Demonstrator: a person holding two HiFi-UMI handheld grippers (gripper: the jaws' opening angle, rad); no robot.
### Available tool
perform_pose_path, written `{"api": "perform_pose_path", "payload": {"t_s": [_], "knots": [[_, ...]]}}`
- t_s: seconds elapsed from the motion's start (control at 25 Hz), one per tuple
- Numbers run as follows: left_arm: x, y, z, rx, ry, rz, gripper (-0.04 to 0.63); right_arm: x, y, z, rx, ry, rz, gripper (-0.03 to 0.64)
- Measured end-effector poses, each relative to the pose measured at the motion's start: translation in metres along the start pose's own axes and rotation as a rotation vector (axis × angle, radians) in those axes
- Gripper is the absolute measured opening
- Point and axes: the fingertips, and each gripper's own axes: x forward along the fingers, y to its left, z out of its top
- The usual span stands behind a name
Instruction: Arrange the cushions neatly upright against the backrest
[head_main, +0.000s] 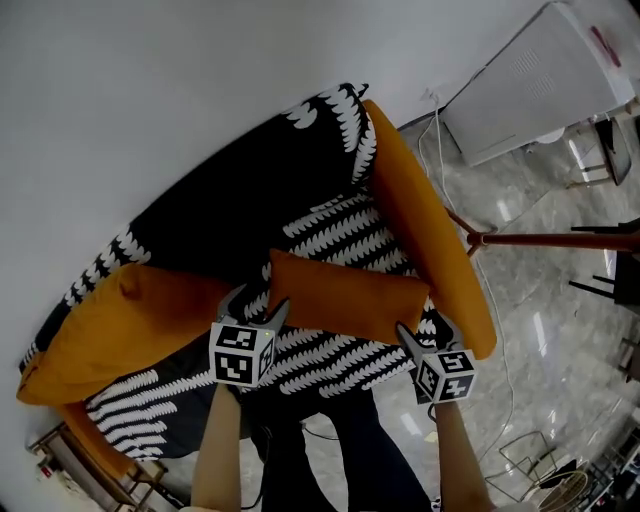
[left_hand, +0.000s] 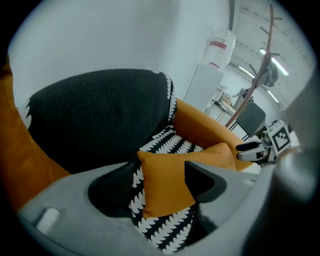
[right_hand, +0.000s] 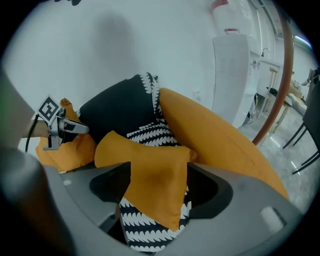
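Nearest the camera, the person's two forearms (head_main: 216, 440) reach forward over the front edge of a sofa, one gripper in each hand. The left gripper (head_main: 258, 300) sits at the left end of a small orange cushion (head_main: 345, 298). Its fingers (left_hand: 114, 184) stand wide apart, and the cushion's corner lies in the gap with patterned fabric showing beside one finger, so nothing is clamped. The right gripper (head_main: 425, 335) sits at the cushion's right end. Its fingers (right_hand: 112, 181) are also spread wide; the cushion's end fills the space between them, but it does not look squeezed.

The cushion lies across the black-and-white patterned seat (head_main: 335, 228), its long side running from left to right. It is not upright, and a strip of seat separates it from the black backrest (head_main: 235, 195) behind it.

To the right, a long orange armrest (head_main: 425, 225) runs along the seat edge. To the left is a larger orange padded shape (head_main: 115, 335); whether that is the other armrest or a second cushion I cannot tell.

Behind the sofa is a plain pale wall (head_main: 150, 80). Farther right, on the glossy tiled floor (head_main: 545, 330), stand a white cabinet-like unit (head_main: 545, 80) and a reddish wooden pole (head_main: 560, 240)
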Motion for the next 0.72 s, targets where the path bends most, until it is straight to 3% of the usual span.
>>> {"api": "perform_pose_path", "payload": {"t_s": [0.4,0.72], "knots": [[0.046,0.002,-0.041,-0.046,0.115,-0.063,0.365,0.029,-0.012,-0.018,0.022,0.058,0.038,0.397],[0.065,0.004,-0.056,-0.091,0.119,-0.144,0.362,0.037,-0.006,-0.025,0.038,0.050,0.103,0.357]]}}
